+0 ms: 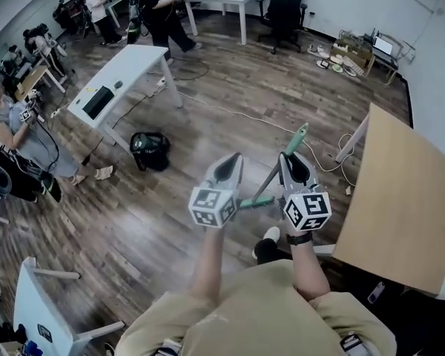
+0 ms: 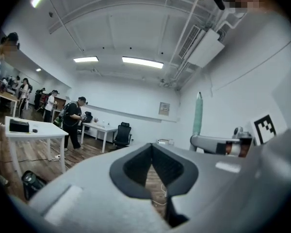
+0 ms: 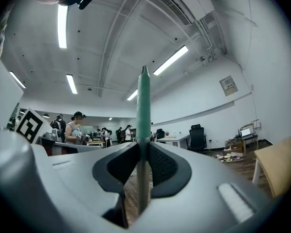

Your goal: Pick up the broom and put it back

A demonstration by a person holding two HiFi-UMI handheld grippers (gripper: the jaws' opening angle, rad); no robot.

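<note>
Broom handle (image 3: 143, 106) in right gripper (image 3: 142, 155)

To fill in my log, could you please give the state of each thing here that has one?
broom: held by its handle, green tip sticking out beyond the jaws; brush end not visible.
right gripper: shut on the broom.
left gripper: shut, nothing between its jaws.
laptop: open, screen lit.
black bag: lying on the floor.
</note>
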